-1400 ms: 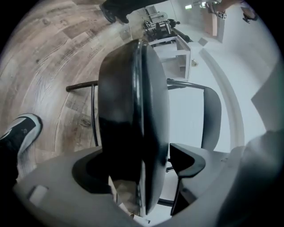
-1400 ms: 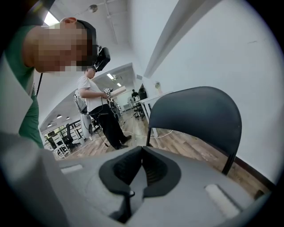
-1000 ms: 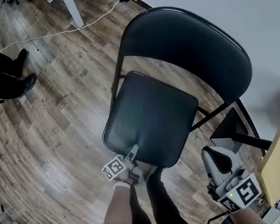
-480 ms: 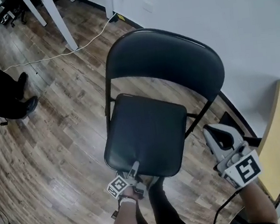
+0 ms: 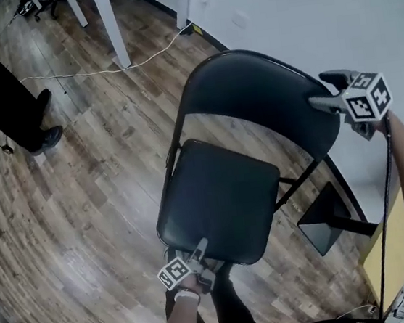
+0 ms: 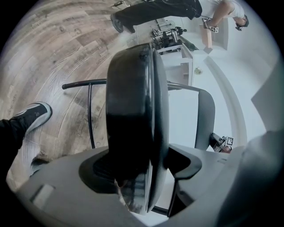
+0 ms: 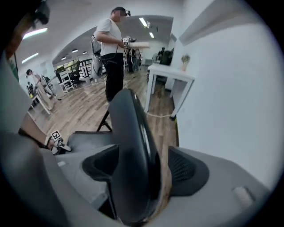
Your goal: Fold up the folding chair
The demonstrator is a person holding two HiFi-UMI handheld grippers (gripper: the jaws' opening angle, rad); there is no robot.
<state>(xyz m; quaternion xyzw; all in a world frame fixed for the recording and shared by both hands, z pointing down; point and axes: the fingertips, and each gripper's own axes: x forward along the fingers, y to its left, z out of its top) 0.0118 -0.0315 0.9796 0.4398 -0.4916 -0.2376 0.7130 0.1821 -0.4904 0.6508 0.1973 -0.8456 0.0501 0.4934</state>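
Low in the frame, the left gripper (image 5: 197, 251) has just squeezed in a little, and its fingers pinch the front edge of the black padded seat (image 5: 219, 210). The black metal folding chair (image 5: 228, 182) stands open in the middle, on the brown wood floor (image 5: 81, 186). At the upper right, the right gripper (image 5: 327, 89) has just opened, and its fingers sit apart around the edge of the round black backrest (image 5: 260, 99).

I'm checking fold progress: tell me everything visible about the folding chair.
The folding chair is black, a padded-looking seat and curved backrest on thin dark tubing, standing unfolded on wood floor beside a white wall. The left gripper clamps the seat's front edge, having just closed; the right gripper, jaws just opened, straddles the backrest's top edge, not gripping.
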